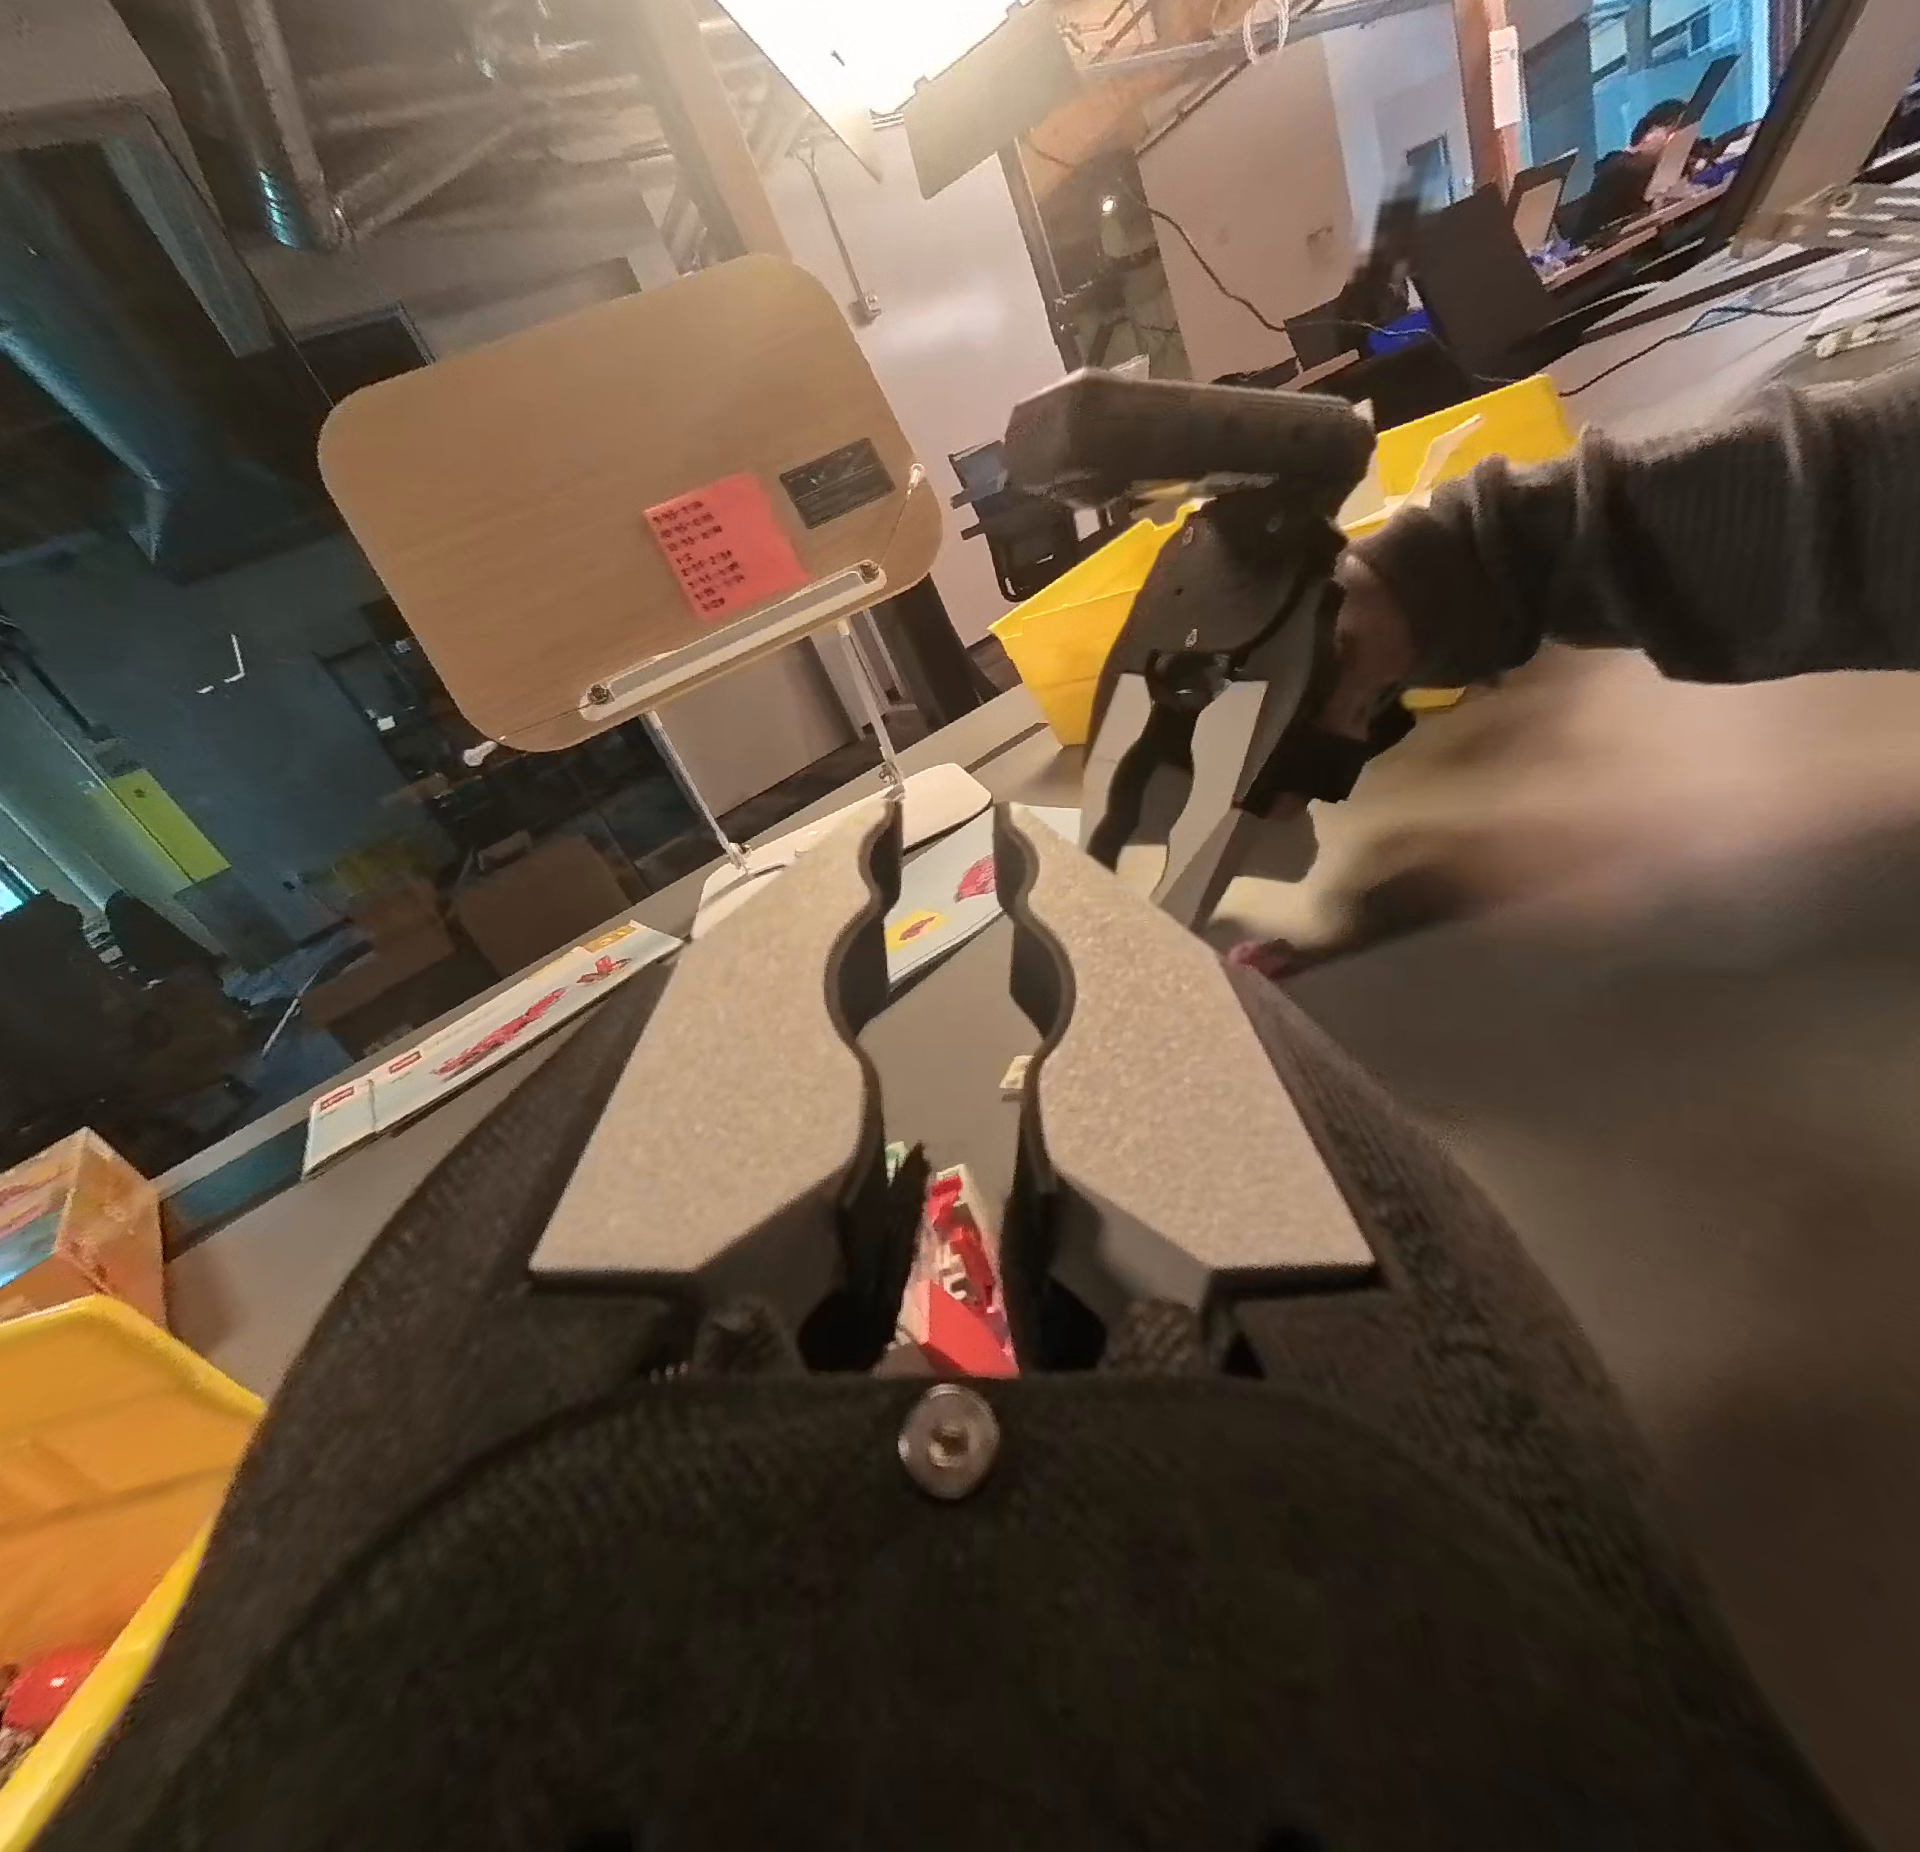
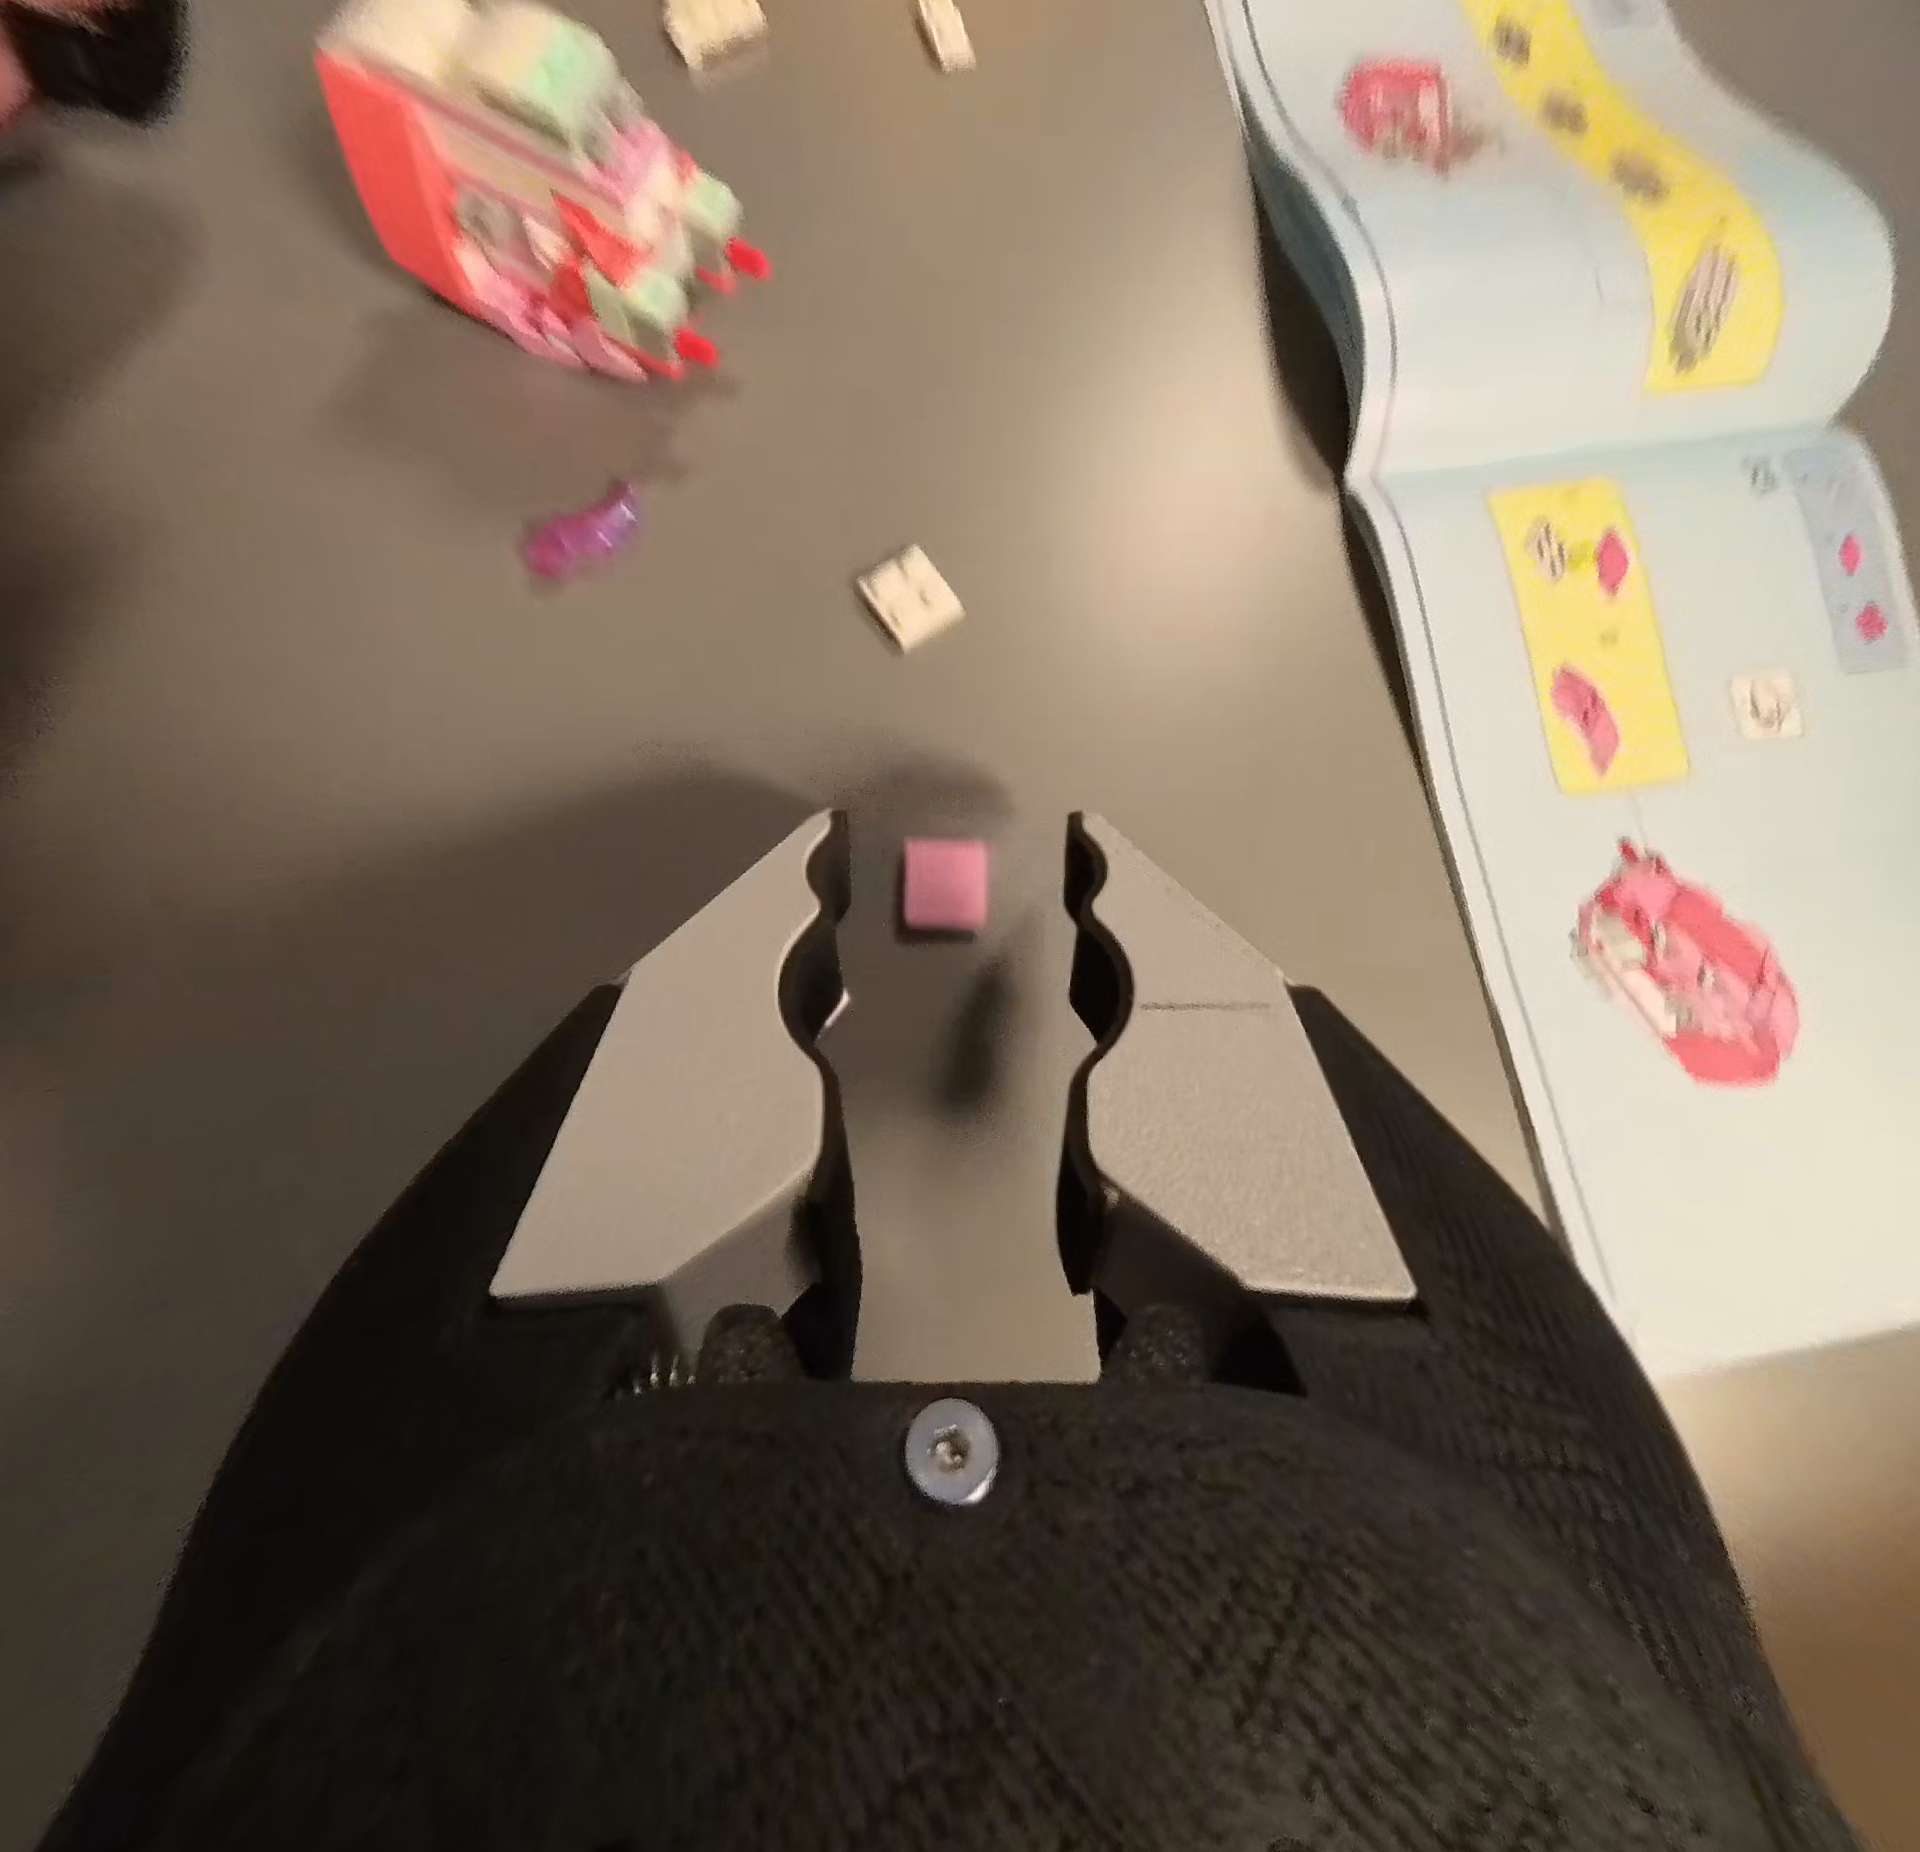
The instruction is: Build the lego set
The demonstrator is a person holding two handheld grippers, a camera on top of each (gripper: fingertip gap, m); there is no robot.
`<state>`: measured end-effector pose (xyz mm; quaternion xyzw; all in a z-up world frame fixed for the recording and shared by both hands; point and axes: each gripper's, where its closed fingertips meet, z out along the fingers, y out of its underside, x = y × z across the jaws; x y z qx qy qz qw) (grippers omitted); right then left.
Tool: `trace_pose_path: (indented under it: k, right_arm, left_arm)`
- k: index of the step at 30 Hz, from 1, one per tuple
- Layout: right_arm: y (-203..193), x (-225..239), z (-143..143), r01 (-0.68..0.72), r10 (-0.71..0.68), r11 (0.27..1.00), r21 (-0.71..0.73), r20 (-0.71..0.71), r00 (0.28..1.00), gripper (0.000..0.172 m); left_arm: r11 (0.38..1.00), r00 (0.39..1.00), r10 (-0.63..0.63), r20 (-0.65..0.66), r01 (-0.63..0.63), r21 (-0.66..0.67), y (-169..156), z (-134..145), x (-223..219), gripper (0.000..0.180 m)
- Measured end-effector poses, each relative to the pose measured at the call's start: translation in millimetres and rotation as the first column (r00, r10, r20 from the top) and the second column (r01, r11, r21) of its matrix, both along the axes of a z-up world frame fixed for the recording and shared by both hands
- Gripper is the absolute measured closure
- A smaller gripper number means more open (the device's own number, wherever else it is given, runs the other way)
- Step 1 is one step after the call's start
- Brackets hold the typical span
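— What is the right gripper [image 2: 956, 846] doing?
— Its fingers are wide apart. A small pink square brick [image 2: 941, 888] lies on the grey counter [image 2: 312, 763] between them, and neither finger touches it.
— And the left gripper [image 1: 945, 836]?
— It is open just a little, with nothing between its tips.
— What else is near?
— A white brick [image 2: 909, 597], a purple piece [image 2: 582, 535], a red and pink brick model [image 2: 520, 192], and a picture booklet [image 2: 1662, 659] to the right.

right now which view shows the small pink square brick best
The right wrist view: the small pink square brick lies on the grey table between the right gripper's open fingers, touching neither. The left wrist view shows only a pinkish blur by that gripper's tips.
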<state>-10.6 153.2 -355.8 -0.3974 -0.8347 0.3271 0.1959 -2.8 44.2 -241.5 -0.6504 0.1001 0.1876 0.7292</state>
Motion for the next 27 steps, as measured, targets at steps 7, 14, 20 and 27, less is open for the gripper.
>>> trace_pose_path:
  k: [7,14,20,27]
  right_arm:
    - [-32,-23,-8,-0.178,0.178,0.984,0.005,0.024,0.984,0.131]
    - [-41,-34,-14,-0.245,0.245,0.969,-0.016,0.062,0.967,0.146]
    - [-46,-31,-13,-0.27,0.269,0.963,0.023,0.029,0.963,0.158]
    - [-80,-6,38,-0.396,0.394,0.918,0.003,-0.117,0.912,0.159]
  left_arm:
    - [1.0,0.998,-0.025,0.062,0.025,0.003,-1,0,-3,0.164]
    - [0.984,0.983,-0.176,0.046,0.177,-0.025,-5,-5,12,0.151]
    - [0.971,0.969,-0.225,0.096,0.231,-0.055,-5,-10,14,0.153]
    - [0.95,0.97,-0.211,0.121,0.232,-0.208,1,-30,16,0.153]
